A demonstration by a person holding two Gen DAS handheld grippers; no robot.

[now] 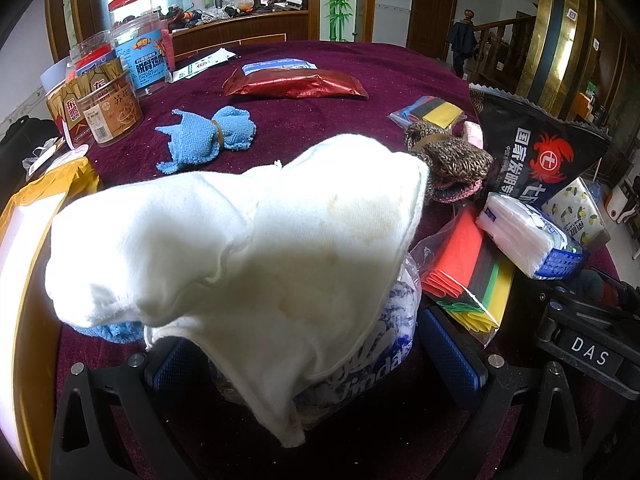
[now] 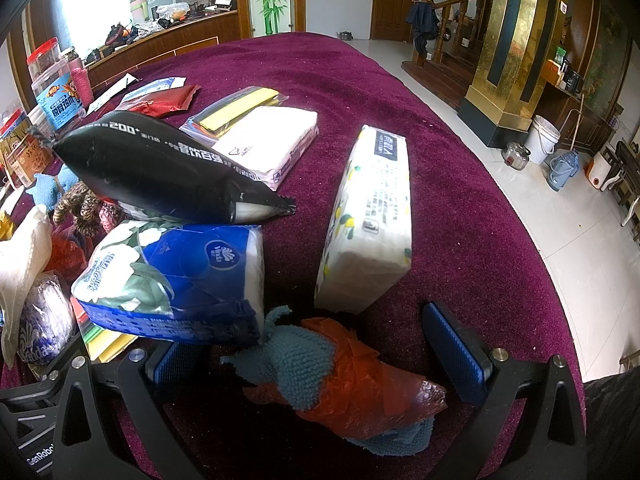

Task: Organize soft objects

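White cloth (image 1: 240,240): draped over left gripper (image 1: 316,360), grip unclear; teal rag (image 2: 304,364) between wide-open right gripper (image 2: 320,360) fingers.

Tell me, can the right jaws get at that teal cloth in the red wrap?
Probably yes. The right gripper stands open with the teal cloth lying between its jaws, nothing over it; only the blue tissue pack crowds the left side.

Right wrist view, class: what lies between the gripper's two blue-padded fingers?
In the right wrist view, a teal cloth bundle wrapped in orange plastic lies on the maroon tablecloth between the open right gripper's fingers.
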